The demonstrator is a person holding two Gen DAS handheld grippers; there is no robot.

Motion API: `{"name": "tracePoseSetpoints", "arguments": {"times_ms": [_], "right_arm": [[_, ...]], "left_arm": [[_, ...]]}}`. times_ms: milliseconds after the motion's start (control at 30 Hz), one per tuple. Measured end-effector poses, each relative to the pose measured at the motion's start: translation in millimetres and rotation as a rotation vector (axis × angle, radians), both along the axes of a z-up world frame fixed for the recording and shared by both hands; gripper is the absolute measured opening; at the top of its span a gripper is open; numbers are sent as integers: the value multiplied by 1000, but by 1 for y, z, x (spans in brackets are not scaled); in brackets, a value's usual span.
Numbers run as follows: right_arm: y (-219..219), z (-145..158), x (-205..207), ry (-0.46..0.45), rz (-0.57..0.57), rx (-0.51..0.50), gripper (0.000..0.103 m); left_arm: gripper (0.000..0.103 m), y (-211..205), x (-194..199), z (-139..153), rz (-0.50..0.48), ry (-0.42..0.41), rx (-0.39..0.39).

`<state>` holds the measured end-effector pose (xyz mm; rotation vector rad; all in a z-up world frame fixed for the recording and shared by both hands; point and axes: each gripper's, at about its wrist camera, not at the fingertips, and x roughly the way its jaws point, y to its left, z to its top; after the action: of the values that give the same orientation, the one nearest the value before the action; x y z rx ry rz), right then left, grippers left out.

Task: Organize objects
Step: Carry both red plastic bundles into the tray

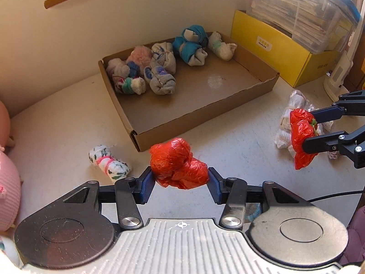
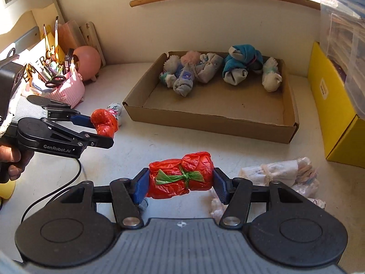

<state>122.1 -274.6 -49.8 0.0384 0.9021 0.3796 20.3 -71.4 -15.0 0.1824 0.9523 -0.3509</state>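
Note:
My left gripper [image 1: 180, 180] is shut on a crumpled red plastic bundle [image 1: 179, 166], held above the table in front of the cardboard tray [image 1: 205, 123]. In the right wrist view that same left gripper [image 2: 101, 130] and its red bundle [image 2: 103, 123] hang at the left. My right gripper [image 2: 181, 182] is shut on a red bundle tied with a green strip [image 2: 180, 173], gripped end to end. The left wrist view has the right gripper [image 1: 309, 129] at the right edge. Several rolled sock bundles [image 1: 159, 68] lie along the tray's back.
A floral white sock roll [image 1: 109, 162] lies left of the tray. White tied bundles [image 2: 273, 171] sit at the right. A yellow box [image 1: 273, 52] under a clear bin [image 1: 296, 11] stands behind. A pink pen holder [image 2: 66, 91] and a cable [image 2: 57, 194] are at the left.

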Motion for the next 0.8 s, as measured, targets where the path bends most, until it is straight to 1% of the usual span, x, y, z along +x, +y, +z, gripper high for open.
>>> {"name": "tracePoseSetpoints", "arguments": {"times_ms": [67,167,233,333,500,600,667,800], "right_arm": [[3,2,14,-2,-5,12,54],[11,1,39,-16,-5,5,54],[16,-2,56,-20,-5,3,54],[25,-7,81,-19,7,2,54],[38,-17,124,28,-3,19,54],[45,-24,141,57,6,24,54],[51,-29,148,61,38,-2,54],[68,-39,152,50,152,-105,54]], "left_arm": [[56,1,13,2,-14,-19,16],[56,0,41,2,-48,-43,64],[56,2,60,-1,-58,-38,77],[56,1,87,-7,-92,-40,116],[56,-4,121,-16,-147,-33,146],[57,-9,136,-19,-179,-12,161],[57,-11,142,-23,-199,-5,171],[58,-14,150,-35,-241,31,214]]}}
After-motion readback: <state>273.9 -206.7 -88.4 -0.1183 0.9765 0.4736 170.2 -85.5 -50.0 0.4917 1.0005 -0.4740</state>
